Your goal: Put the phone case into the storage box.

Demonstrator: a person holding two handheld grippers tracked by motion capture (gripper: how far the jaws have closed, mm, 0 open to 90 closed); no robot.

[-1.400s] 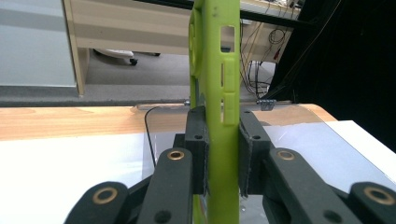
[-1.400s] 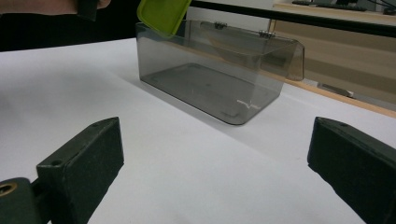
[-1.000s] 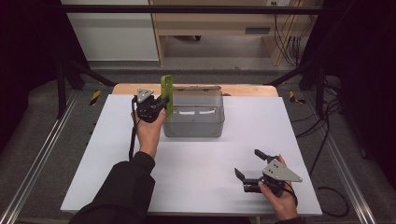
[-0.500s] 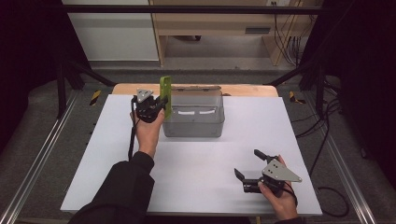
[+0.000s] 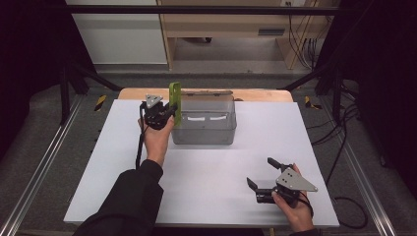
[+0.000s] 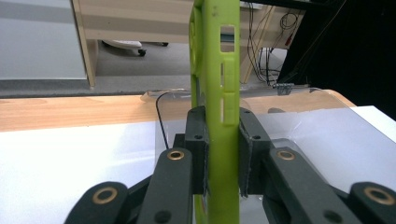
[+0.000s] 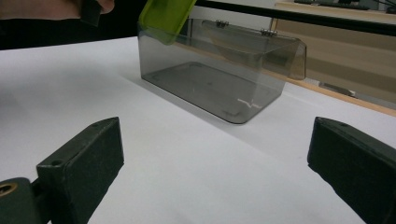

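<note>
A lime green phone case (image 5: 174, 101) stands on edge above the left end of a clear grey plastic box (image 5: 204, 122) with its hinged lid folded back. My left gripper (image 5: 169, 114) is shut on the case; in the left gripper view both pads (image 6: 196, 154) press its sides and the green phone case (image 6: 215, 93) rises straight up between them. My right gripper (image 5: 259, 173) rests open near the table's front right, with nothing between its jaws. In the right gripper view the clear box (image 7: 215, 77) lies ahead, with the green case (image 7: 166, 16) at its left corner.
The white table top (image 5: 255, 147) has free room in front of the box and on both sides. A wooden strip (image 5: 133, 93) runs along the far edge. Metal rails (image 5: 39, 162) flank the table, and cables (image 5: 339, 132) hang at the right.
</note>
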